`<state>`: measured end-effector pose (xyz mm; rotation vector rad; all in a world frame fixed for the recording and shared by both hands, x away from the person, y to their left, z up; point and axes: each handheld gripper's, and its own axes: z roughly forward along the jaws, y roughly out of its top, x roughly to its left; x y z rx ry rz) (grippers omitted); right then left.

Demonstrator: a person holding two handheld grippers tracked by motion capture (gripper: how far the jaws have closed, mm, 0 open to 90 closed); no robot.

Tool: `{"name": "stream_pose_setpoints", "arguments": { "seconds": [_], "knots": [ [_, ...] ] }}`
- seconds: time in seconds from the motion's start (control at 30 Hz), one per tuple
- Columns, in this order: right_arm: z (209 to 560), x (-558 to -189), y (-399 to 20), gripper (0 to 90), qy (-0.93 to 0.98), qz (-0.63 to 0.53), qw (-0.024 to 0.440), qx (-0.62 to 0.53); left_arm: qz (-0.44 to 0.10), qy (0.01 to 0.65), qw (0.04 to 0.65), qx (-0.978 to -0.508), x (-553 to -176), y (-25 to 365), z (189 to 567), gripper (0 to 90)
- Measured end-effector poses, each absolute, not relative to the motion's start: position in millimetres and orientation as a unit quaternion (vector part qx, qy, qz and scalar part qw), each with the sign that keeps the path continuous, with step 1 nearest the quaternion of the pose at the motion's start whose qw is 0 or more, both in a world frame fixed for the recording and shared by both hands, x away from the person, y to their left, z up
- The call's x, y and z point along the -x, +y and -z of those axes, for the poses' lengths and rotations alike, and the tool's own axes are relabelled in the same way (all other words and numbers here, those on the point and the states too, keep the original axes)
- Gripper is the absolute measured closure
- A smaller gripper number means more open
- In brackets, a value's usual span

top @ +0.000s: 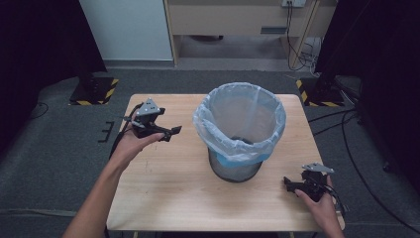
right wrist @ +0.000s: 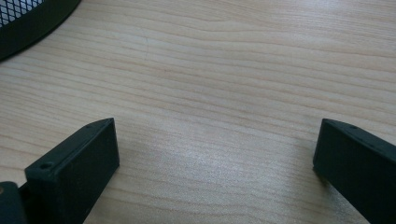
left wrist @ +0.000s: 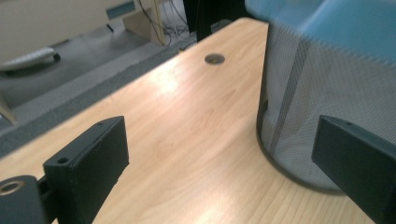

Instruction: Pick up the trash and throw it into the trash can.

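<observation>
We've got a round mesh wastebasket (top: 234, 168) standing upright a bit right of the middle of the wooden table (top: 168, 193). It's lined with a pale blue plastic bag (top: 240, 119) (folded out over the rim), mouth open. Something dark sits at the bottom, can't tell what.

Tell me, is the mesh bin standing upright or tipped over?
Upright. The mesh bin stands on its base on the table, its bag-lined mouth facing up.

A mesh bin (top: 235, 168) with a blue liner (top: 240, 116) stands just past the desk's (top: 168, 198) centre, toward 1 o'clock, the one obstacle. Bare wood lies open from 3 through 6 to 9 o'clock, and between both spread tongs.
</observation>
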<state>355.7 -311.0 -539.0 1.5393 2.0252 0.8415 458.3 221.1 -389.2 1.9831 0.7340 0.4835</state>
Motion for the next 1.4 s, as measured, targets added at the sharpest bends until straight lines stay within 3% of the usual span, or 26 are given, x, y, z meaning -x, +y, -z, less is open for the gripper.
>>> {"name": "stream_pose_setpoints", "arguments": {
  "seconds": [0.47, 1.03, 1.4],
  "knots": [
    [539, -356, -311, 0.4, 0.734, -0.306, 0.23, -0.561, -0.163, 0.329, 0.412, -0.834, -462, 216, 463, 2.9],
    [539, -355, -311, 0.4, 0.734, -0.306, 0.23, -0.561, -0.16, 0.415, 0.354, -0.823, -473, 249, 514, 3.0],
    [539, -355, -310, 0.3, 0.734, -0.305, 0.229, -0.562, -0.164, 0.422, 0.338, -0.825, -472, 246, 536, 1.7]
  ]
}}
